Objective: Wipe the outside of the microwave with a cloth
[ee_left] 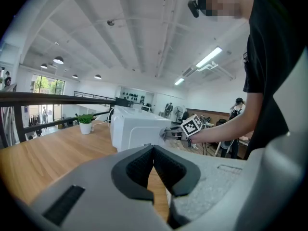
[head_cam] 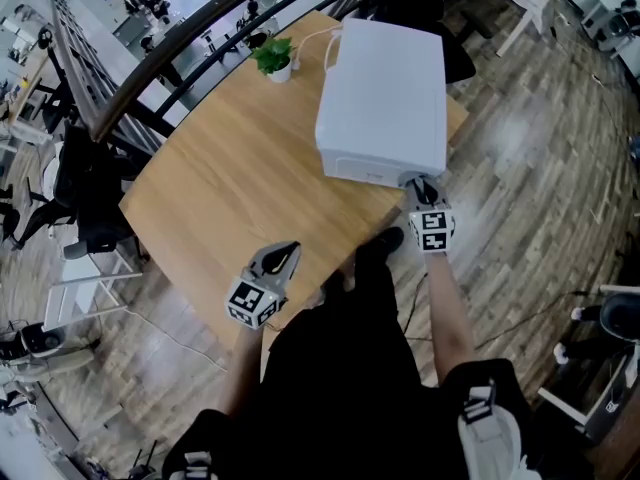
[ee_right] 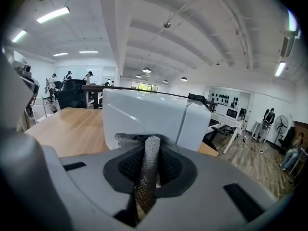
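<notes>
Microwave (head_cam: 385, 98), white, on far right part of wooden table (head_cam: 230, 188), near small potted plant (head_cam: 273, 58). Held against its near face, low at right corner: grey mesh cloth (ee_right: 147, 170), clamped between jaws of right gripper (head_cam: 420, 190). Left gripper (head_cam: 283, 258) over near table edge, well apart from microwave, jaws together, nothing between.

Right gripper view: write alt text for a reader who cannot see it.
The right gripper has its jaws shut on a grey mesh cloth, held just in front of a white microwave. The microwave stands on a wooden table, with an open office behind.
</notes>
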The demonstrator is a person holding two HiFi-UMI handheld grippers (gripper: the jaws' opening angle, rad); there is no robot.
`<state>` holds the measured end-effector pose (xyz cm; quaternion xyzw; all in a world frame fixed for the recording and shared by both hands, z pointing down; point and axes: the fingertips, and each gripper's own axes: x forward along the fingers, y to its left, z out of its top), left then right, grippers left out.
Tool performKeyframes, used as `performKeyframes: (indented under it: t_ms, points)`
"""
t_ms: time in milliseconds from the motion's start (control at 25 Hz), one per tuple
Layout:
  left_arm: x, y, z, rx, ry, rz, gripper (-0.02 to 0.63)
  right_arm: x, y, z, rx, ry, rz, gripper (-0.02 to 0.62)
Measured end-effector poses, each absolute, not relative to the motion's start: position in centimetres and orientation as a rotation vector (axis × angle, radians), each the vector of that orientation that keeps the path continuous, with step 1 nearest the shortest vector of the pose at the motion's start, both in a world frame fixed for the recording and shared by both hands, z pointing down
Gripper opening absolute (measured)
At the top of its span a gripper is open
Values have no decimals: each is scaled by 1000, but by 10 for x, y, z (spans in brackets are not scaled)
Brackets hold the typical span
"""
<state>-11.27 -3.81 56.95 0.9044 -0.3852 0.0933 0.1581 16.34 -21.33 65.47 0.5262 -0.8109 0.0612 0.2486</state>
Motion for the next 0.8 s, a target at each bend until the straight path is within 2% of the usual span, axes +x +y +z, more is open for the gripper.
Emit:
performKeyframes:
  t_ms: [320,800]
  points:
    - [-117,-31,572,2559,-1136,267,3,137,-216,658,1372,-2255,166,38]
    - [-141,-18,570,2510,-1231,244,3,51,-227,661,1206,-2374,162,37]
